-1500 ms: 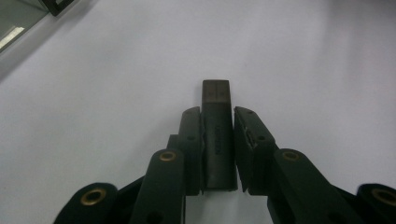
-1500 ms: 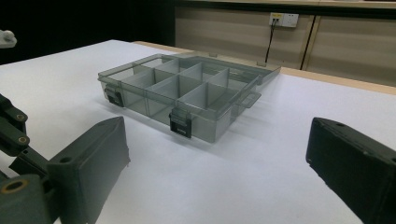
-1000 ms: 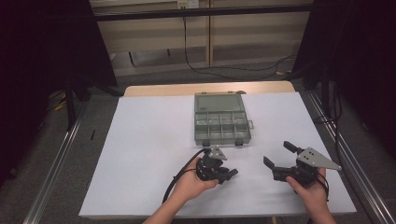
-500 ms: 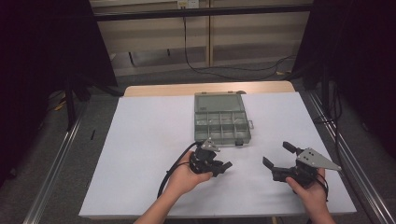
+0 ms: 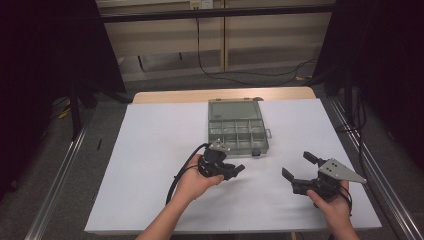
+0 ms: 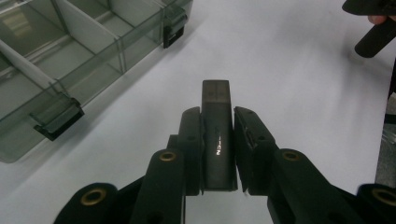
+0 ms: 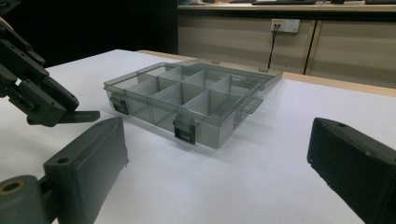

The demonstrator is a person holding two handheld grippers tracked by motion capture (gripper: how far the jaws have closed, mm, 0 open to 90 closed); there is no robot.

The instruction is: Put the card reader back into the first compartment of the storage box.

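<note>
1. One flat dark bar sits clamped between the jaws of the left gripper, end pointing forward, apparently bound for a compartment.
2. One clear organizer box lies just beyond it, lid open.
3. The right gripper waits nearby, jaws wide apart, empty.

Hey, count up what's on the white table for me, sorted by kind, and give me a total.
Clear divided boxes: 1, the organizer box
Dark flat bars: 1, the small bar clamped in the left gripper
Hand-held grippers: 2, the left gripper and the right gripper, fingers wide apart
Total: 4
</note>
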